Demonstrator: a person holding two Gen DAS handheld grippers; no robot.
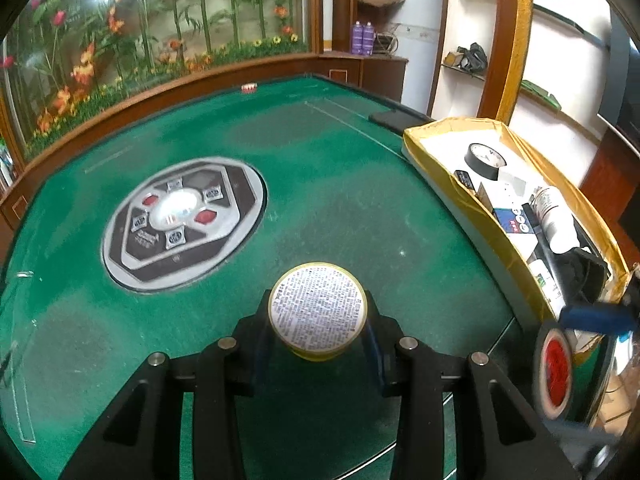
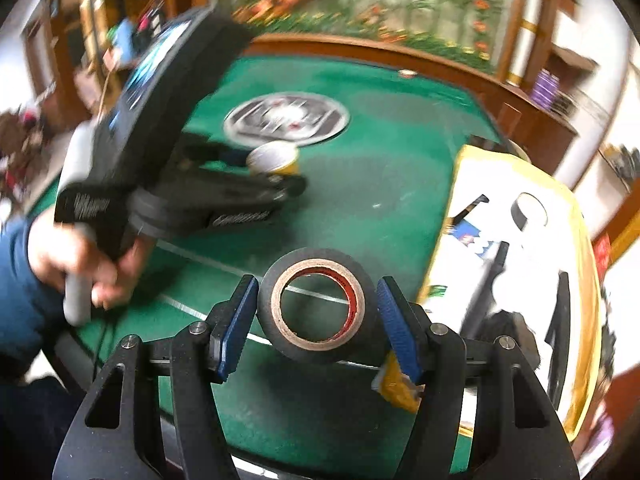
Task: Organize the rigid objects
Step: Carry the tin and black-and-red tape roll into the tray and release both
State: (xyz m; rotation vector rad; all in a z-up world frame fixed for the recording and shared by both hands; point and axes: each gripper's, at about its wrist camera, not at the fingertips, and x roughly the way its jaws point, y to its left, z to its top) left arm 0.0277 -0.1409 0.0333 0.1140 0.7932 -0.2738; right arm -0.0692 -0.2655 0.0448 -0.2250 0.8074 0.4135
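My left gripper (image 1: 318, 340) is shut on a small round yellow tin (image 1: 318, 310) with a white printed label, held above the green felt table (image 1: 340, 184). It also shows in the right wrist view (image 2: 274, 159). My right gripper (image 2: 318, 312) is shut on a black tape roll (image 2: 318, 304) with a red inner core, near the table's front edge. The tape roll shows blurred in the left wrist view (image 1: 556, 372). A gold-edged box (image 1: 448, 136) at the right holds another black tape roll (image 1: 486, 160), a white bottle (image 1: 554, 216) and several small packets.
A round grey control panel (image 1: 184, 220) sits in the table's middle. A dark phone (image 1: 394, 118) lies at the far edge by the box. A wooden rail and a glass wall with fake plants (image 1: 160, 40) lie beyond. Shelves (image 1: 464, 64) stand at the right.
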